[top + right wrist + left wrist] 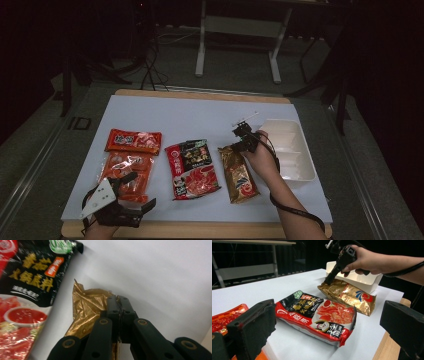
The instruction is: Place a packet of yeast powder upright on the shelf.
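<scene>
Right gripper (119, 305): black linkage arms with brass-ringed pivot holes and small dark screws; a black cable (295, 212) trails along the bare forearm. Left gripper (131, 192): black body with a grey three-cornered plate (99, 196) on top, and jaws faced with thick, rough black foam pads (254, 326).

4 food packets (191, 169), 1 white tray (300, 165)

Hid part of the gold packet (86, 312) behind the right gripper (119, 305); cut the red-and-black packet (27, 290) at the left edge.
</scene>
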### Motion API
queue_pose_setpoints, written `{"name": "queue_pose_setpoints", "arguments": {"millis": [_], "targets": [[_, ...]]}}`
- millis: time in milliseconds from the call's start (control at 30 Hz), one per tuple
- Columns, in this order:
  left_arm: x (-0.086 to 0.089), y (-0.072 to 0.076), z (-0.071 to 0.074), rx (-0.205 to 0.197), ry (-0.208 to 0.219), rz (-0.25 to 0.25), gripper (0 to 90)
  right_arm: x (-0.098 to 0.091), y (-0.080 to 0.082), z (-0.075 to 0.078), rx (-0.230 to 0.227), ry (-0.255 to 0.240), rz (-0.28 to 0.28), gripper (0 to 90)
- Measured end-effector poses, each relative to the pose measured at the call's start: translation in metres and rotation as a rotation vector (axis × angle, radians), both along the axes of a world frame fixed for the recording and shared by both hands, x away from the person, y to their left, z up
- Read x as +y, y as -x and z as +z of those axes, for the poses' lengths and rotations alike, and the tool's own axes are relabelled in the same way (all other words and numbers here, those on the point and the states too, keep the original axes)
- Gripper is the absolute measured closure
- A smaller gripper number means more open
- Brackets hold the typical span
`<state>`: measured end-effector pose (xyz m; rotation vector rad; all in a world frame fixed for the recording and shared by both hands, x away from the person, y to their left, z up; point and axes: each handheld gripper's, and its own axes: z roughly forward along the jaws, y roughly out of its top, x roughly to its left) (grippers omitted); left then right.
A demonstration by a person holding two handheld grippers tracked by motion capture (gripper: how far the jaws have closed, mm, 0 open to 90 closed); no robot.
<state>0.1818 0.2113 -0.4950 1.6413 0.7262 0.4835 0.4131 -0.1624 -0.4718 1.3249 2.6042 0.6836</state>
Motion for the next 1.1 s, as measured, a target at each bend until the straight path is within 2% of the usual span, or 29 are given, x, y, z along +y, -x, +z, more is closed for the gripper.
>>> {"name": "queue_pose_setpoints", "arguments": {"millis": [200,267,367,533,767,867,1100], "targets": [[-0.001,0.000,0.000,0.000,-0.004,-0.001,1.1,-0.004,0.007,0.012,-0.033,-0.043,0.017,89.7],[-0.001,0.000,0.000,-0.001,-0.005,-0.001,1.1,-0.007,0.011,0.022,-0.052,-0.088,0.031,89.8],[-0.001,0.000,0.000,0.001,-0.005,-0.002,1.1,-0.008,0.015,0.029,-0.071,-0.108,0.039,89.9],[-0.001,0.000,0.000,0.001,-0.005,-0.003,1.1,-0.011,0.024,0.047,-0.105,-0.182,0.073,89.9],[-0.001,0.000,0.000,0.001,-0.006,-0.003,1.1,-0.010,0.033,0.062,-0.135,-0.211,0.102,90.0],[-0.001,0.000,0.000,0.002,-0.005,0.000,1.1,-0.011,0.036,0.071,-0.167,-0.232,0.117,90.0],[-0.001,0.000,0.000,0.002,0.000,-0.001,1.1,-0.014,0.038,0.092,-0.209,-0.282,0.128,89.9]]}}
